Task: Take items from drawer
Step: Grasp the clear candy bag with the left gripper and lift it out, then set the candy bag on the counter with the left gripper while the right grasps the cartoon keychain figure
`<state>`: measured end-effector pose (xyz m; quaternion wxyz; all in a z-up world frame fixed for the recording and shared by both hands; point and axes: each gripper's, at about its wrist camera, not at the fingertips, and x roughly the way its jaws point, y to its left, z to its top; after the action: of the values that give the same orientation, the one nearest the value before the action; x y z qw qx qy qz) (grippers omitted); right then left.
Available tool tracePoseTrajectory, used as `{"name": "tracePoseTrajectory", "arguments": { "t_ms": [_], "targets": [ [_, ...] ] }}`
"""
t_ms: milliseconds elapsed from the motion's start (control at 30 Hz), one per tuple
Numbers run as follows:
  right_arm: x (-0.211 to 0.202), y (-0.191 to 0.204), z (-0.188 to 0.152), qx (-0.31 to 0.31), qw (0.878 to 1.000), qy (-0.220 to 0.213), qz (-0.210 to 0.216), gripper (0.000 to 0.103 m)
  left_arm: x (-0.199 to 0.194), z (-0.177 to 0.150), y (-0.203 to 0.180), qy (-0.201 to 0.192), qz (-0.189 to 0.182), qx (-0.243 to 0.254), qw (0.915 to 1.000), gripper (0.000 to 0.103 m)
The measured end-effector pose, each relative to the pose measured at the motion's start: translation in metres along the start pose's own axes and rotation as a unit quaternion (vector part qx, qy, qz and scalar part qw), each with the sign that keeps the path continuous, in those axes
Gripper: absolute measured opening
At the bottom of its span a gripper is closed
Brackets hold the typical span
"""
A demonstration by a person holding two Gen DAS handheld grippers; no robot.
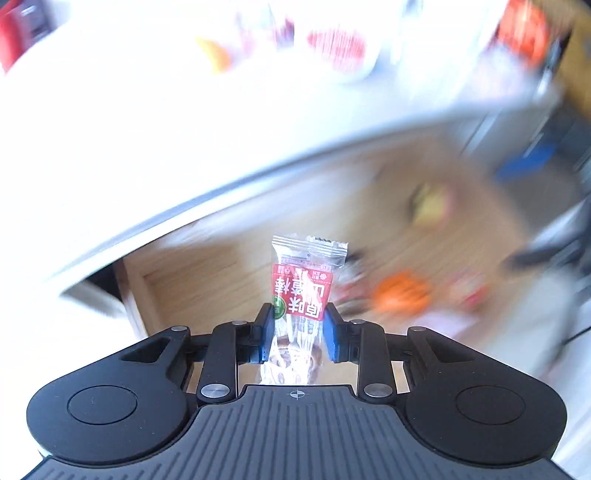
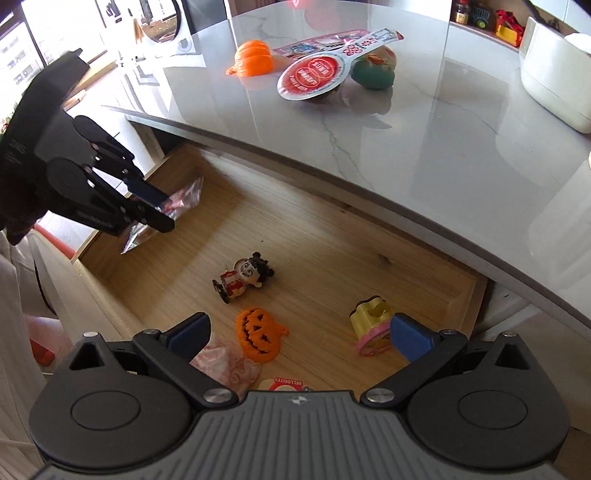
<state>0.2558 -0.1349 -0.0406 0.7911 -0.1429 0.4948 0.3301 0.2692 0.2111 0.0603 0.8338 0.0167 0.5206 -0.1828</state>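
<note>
Gripping a clear snack packet with a red label, the left gripper is holding it above the open wooden drawer, its fingers clenched on the wrapper. The right gripper is hovering over the drawer with its fingers spread wide, grasping nothing. Below it are lying a small doll, an orange pumpkin face and a yellow toy. The grey counter is carrying an orange pumpkin.

A white appliance stands on the marble countertop; toys fill a far shelf.
</note>
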Motion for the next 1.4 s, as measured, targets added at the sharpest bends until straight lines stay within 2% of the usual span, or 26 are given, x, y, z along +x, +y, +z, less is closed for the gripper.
{"name": "tracePoseTrajectory", "arguments": {
  "t_ms": [67, 133, 167, 233, 267, 333, 400, 500, 600, 700, 767, 800, 833, 967, 1067, 1100, 1200, 1233, 1300, 1367, 1400],
  "targets": [
    [0.003, 0.006, -0.001, -0.014, 1.0, 0.013, 0.009, 0.103, -0.024, -0.017, 0.003, -0.041, -0.041, -0.045, 0.9973, 0.031],
    [0.011, 0.017, 0.002, -0.033, 0.999, 0.032, 0.012, 0.103, -0.025, -0.028, 0.001, -0.045, -0.072, -0.08, 0.9932, 0.031],
    [0.016, 0.025, 0.005, -0.05, 0.998, 0.041, 0.005, 0.103, -0.014, -0.032, -0.01, -0.033, -0.073, -0.085, 0.9931, 0.031],
    [0.027, 0.044, 0.013, -0.103, 0.993, 0.048, -0.015, 0.102, -0.017, -0.034, -0.008, -0.025, -0.053, -0.08, 0.9951, 0.031],
    [0.033, 0.054, 0.018, -0.127, 0.991, 0.045, -0.022, 0.101, -0.003, -0.056, -0.02, -0.02, -0.044, -0.081, 0.9955, 0.031],
    [0.048, 0.07, 0.027, -0.163, 0.985, 0.041, -0.028, 0.095, 0.028, -0.079, -0.047, -0.022, -0.041, -0.09, 0.9949, 0.031],
    [0.066, 0.083, 0.035, -0.182, 0.982, 0.048, -0.028, 0.092, 0.052, -0.085, -0.062, -0.034, -0.038, -0.095, 0.9942, 0.031],
    [0.1, 0.097, 0.043, -0.207, 0.975, 0.076, -0.014, 0.09, 0.044, -0.089, -0.053, -0.049, -0.038, -0.109, 0.9921, 0.031],
    [0.123, 0.104, 0.044, -0.245, 0.965, 0.082, -0.035, 0.09, 0.048, -0.091, -0.057, -0.052, -0.036, -0.112, 0.9917, 0.031],
    [0.148, 0.1, 0.048, -0.24, 0.964, 0.11, -0.031, 0.09, 0.049, -0.093, -0.053, -0.045, -0.039, -0.117, 0.9914, 0.031],
    [0.16, 0.097, 0.048, -0.235, 0.963, 0.124, -0.038, 0.085, 0.053, -0.093, -0.05, -0.037, -0.036, -0.121, 0.9914, 0.031],
    [0.164, 0.096, 0.048, -0.236, 0.962, 0.131, -0.046, 0.065, 0.054, -0.093, -0.05, -0.033, -0.035, -0.122, 0.9914, 0.031],
    [0.163, 0.096, 0.048, -0.233, 0.962, 0.132, -0.048, 0.064, 0.057, -0.089, -0.05, -0.029, -0.035, -0.12, 0.9917, 0.031],
    [0.117, 0.104, 0.043, -0.24, 0.965, 0.095, -0.047, 0.064, 0.062, -0.087, -0.063, -0.026, -0.042, -0.099, 0.9939, 0.032],
    [0.062, 0.099, 0.035, -0.205, 0.977, 0.06, -0.025, 0.064, 0.055, -0.085, -0.07, -0.041, -0.052, -0.084, 0.9942, 0.031],
    [0.043, 0.096, 0.03, -0.188, 0.981, 0.045, -0.018, 0.064, 0.048, -0.083, -0.072, -0.055, -0.058, -0.088, 0.9929, 0.031],
    [-0.01, 0.082, 0.014, -0.142, 0.99, -0.015, -0.018, 0.064, 0.005, -0.067, -0.074, -0.132, -0.066, -0.096, 0.9844, 0.031],
    [-0.024, 0.077, 0.009, -0.127, 0.991, -0.037, -0.024, 0.064, -0.008, -0.058, -0.073, -0.154, -0.06, -0.105, 0.9807, 0.031],
    [-0.048, 0.063, 0.002, -0.094, 0.992, -0.081, -0.031, 0.064, -0.036, -0.03, -0.064, -0.199, -0.023, -0.129, 0.9712, 0.032],
    [-0.059, 0.054, 0.003, -0.061, 0.991, -0.118, -0.033, 0.064, -0.046, -0.001, -0.054, -0.213, 0.026, -0.147, 0.9655, 0.033],
    [-0.061, 0.046, 0.003, -0.041, 0.99, -0.133, -0.034, 0.064, -0.043, 0.014, -0.049, -0.207, 0.047, -0.151, 0.9655, 0.033]
  ]
}}
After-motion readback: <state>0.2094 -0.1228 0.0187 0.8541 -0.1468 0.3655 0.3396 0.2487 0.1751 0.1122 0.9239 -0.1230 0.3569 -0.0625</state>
